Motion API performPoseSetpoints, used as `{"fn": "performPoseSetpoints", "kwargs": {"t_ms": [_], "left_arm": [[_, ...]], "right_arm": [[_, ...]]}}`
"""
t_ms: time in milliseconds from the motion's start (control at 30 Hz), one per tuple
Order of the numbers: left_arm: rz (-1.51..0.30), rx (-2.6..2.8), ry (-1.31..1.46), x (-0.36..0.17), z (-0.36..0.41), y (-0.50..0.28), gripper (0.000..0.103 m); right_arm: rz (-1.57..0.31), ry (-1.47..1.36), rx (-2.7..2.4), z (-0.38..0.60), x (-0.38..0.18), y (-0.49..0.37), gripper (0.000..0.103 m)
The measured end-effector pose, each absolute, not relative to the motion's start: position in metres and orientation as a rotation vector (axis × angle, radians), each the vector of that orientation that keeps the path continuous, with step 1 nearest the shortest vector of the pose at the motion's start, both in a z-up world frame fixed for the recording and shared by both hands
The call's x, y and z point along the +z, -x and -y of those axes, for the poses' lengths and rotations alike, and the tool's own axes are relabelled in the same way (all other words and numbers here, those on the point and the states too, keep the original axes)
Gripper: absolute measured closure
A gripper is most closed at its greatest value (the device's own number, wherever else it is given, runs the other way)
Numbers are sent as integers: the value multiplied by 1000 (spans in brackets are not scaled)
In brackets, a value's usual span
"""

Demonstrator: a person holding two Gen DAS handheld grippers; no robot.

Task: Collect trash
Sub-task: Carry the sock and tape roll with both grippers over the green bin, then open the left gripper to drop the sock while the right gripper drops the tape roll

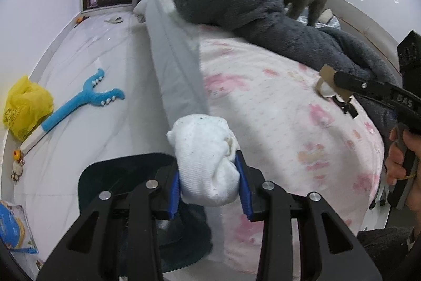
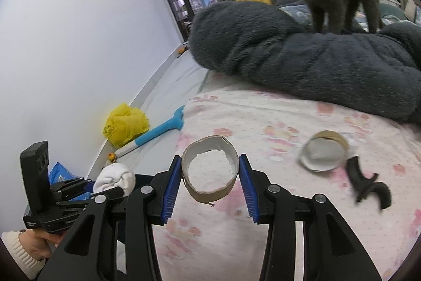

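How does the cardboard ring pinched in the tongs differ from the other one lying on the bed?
The cardboard ring in the right gripper is held up off the bed between the blue pads, while the loose cardboard ring lies on the pink-patterned bedsheet, beside a black curved piece. The held ring keeps a fairly even oval; the loose one looks more crushed, with a ragged white edge. Both are short brown cardboard rings with white inside.

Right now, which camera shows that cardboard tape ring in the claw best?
The right wrist view: the cardboard ring fills the middle, seen into its white inside, squeezed between the right claw's blue pads. The left wrist view shows it only small and edge-on at the far right.
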State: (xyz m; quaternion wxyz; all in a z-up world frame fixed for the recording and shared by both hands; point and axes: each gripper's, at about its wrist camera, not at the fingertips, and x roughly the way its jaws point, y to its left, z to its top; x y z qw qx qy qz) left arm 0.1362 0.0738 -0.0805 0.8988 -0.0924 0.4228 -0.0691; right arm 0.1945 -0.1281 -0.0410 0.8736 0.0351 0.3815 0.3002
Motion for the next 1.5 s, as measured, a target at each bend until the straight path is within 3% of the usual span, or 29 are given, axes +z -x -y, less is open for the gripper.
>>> {"fn": "performPoseSetpoints", "kwargs": {"t_ms": [833,900,967,1100,1500], "left_arm": [[-1186,12,284,-166,-161,-117,61],[-1198,15,303,-170,-168,-115,60],[-1206,26,313,-172,-173,-115,45],[-1187,43,327,-167,-183,-108,35],[-1078,80,352,-141,-213,-95,31]], "right_arm": [[-885,60,840,-9,-65,-167,59],[-893,68,848,-17,-68,-164,59],[-902,78,856,-25,-72,-162,59],[-920,93,868,-35,-79,-161,59],[-1005,170,896,-79,-109,-152,59]]}}
